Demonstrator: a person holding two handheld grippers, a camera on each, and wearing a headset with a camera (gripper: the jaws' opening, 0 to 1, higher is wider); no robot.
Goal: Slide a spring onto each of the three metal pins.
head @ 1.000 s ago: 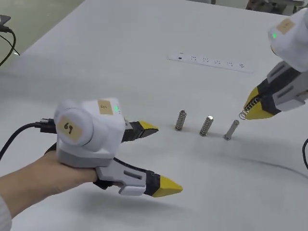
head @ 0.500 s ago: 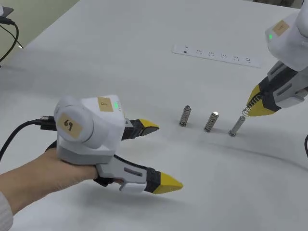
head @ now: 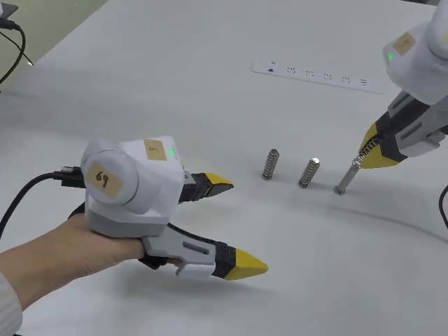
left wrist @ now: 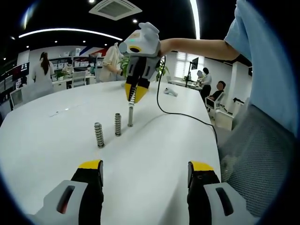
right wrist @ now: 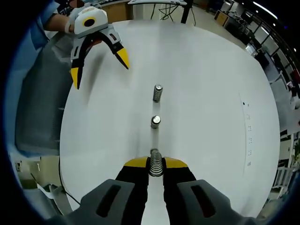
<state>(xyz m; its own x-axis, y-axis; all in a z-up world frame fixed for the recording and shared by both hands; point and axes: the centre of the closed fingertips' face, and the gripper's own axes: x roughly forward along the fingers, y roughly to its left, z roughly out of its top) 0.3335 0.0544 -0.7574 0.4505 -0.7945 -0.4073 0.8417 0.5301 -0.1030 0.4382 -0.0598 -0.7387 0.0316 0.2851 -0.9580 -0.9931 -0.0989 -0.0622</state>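
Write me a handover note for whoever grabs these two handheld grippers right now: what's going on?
The left gripper is open and empty, held off to the side of the pins.
The right gripper is shut on a spring, whose lower end is at the top of the bare pin. I can't tell if it has started on.
Done: the middle pin and the end pin, upright in the same row on the white table, each carry a spring.
Left: probably slide this spring down the bare pin, then release.
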